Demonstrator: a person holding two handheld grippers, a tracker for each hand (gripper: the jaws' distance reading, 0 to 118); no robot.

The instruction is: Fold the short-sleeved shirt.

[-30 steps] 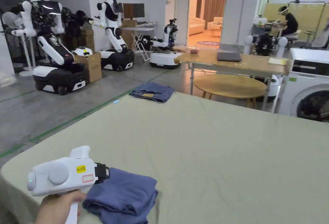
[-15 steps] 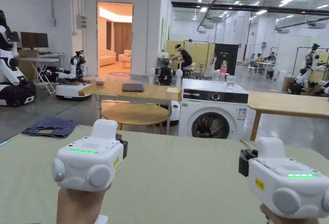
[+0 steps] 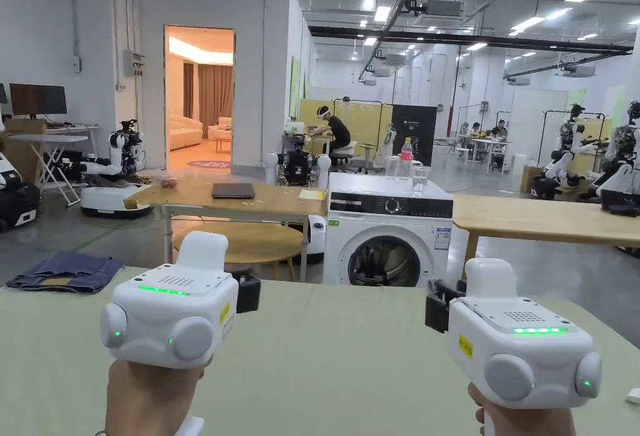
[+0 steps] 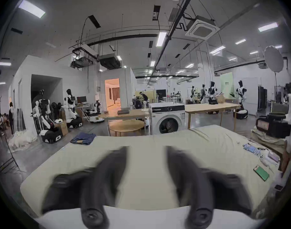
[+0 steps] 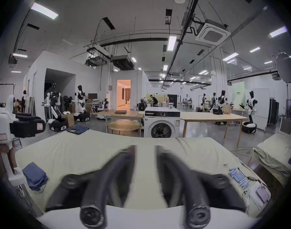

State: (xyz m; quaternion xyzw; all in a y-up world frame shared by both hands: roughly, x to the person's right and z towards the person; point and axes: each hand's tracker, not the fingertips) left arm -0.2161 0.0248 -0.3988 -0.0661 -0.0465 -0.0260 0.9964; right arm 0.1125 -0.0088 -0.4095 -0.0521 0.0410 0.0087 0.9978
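Grippers held level above a pale green cloth-covered table (image 3: 350,356), each by one hand. In the head view, the left gripper (image 4: 145,151) appears as a white housing with a green light strip, its hand (image 3: 147,396) below it; the right gripper (image 5: 145,148) appears likewise at the lower right, with its hand (image 3: 522,415) beneath. Left gripper view: the two dark jaws stand apart with bare table cloth between them, holding nothing; motion blur softens their outlines. Right gripper view: the jaws stand apart by a narrower gap, also empty and blurred. The folded blue shirt (image 5: 35,176) lies near the table's left edge, below and just beside the left gripper's handle as seen from the right gripper view, well apart from both sets of jaws. A folded pair of jeans (image 3: 62,271) rests at the far left corner of the table. Small items, including a row of pale blue pieces (image 5: 239,177) and a green phone (image 4: 261,172), lie along the table's right side. Beyond the table stand a white washing machine (image 3: 387,231), wooden tables (image 3: 537,218), a round wooden table (image 3: 244,243) and several humanoid robots (image 5: 79,103); a seated person (image 3: 334,134) works in the background.
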